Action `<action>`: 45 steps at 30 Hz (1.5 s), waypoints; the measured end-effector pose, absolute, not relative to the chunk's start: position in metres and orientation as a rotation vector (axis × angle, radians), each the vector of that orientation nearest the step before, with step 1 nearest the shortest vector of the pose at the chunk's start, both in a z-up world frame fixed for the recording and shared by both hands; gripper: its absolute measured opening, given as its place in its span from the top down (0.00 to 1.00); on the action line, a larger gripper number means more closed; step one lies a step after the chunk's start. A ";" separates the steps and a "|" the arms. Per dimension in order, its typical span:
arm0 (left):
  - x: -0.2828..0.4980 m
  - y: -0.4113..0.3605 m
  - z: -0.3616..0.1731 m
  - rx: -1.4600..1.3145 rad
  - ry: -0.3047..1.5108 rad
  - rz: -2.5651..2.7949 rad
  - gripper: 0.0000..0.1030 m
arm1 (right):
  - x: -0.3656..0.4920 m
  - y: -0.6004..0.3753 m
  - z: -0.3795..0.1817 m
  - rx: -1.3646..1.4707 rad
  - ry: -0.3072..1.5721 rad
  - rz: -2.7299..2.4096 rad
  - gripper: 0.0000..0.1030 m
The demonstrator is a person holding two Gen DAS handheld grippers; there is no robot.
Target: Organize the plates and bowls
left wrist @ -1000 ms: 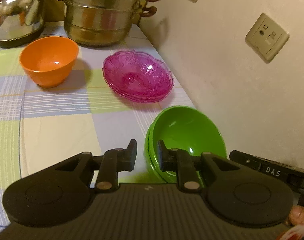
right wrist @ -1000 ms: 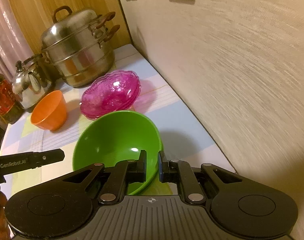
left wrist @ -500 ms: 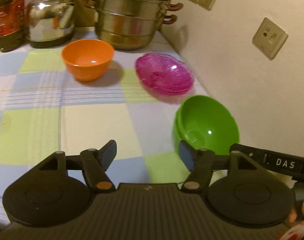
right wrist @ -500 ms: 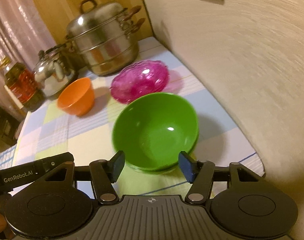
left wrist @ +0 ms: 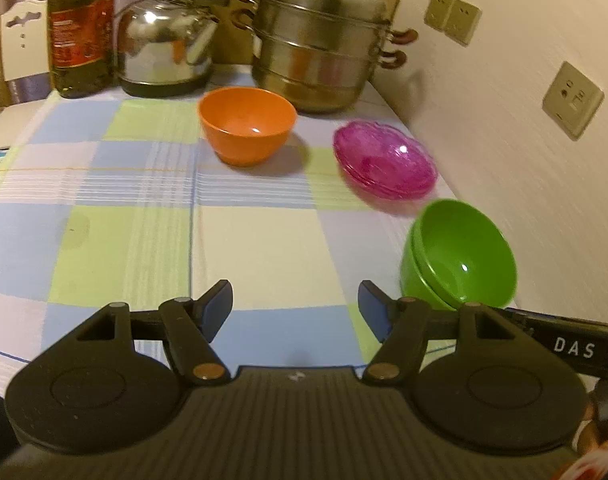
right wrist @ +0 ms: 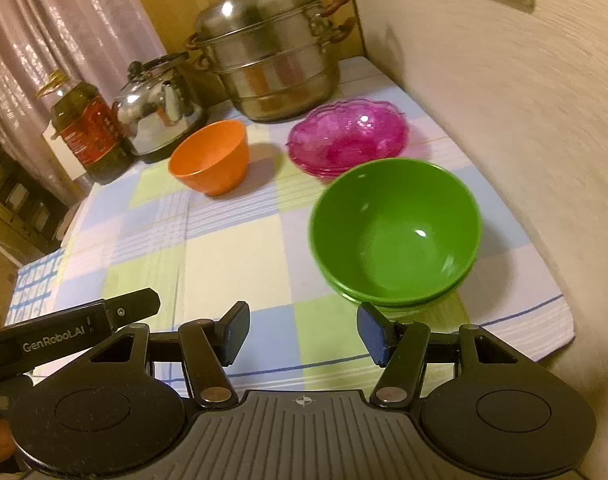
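Two green bowls (left wrist: 460, 256) (right wrist: 396, 232) sit nested on the checked tablecloth near the wall. Behind them lies a stack of pink glass plates (left wrist: 384, 160) (right wrist: 346, 136), and an orange bowl (left wrist: 247, 126) (right wrist: 212, 158) stands to their left. My left gripper (left wrist: 295, 310) is open over bare cloth, with the green bowls ahead to its right. My right gripper (right wrist: 302, 330) is open too, nothing between its fingers, just short of the green bowls' near rim. Each gripper's body shows at the edge of the other's view.
At the back stand a steel steamer pot (left wrist: 320, 40) (right wrist: 268, 56), a steel kettle (left wrist: 164, 40) (right wrist: 156, 104) and an oil bottle (left wrist: 80, 28) (right wrist: 88, 132). A wall with sockets (left wrist: 572, 100) runs along the right. The table's near edge (right wrist: 556, 340) is close to the green bowls.
Both grippers were shut on the green bowl's rim; they have opened, let it go and drawn back. The green bowl now rests nested in the other one.
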State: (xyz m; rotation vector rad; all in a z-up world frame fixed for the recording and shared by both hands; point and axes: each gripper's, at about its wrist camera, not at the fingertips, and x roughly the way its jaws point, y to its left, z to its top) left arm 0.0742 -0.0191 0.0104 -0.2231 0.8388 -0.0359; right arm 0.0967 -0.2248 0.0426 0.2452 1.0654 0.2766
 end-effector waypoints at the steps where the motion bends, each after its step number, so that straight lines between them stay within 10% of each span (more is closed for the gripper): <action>1: 0.073 -0.017 0.010 -0.222 0.836 -0.025 0.36 | 0.097 -0.222 0.043 0.241 1.066 0.282 0.42; 45: 0.089 0.030 -0.002 -0.288 0.887 -0.010 0.37 | 0.124 -0.171 0.034 0.194 1.079 0.350 0.42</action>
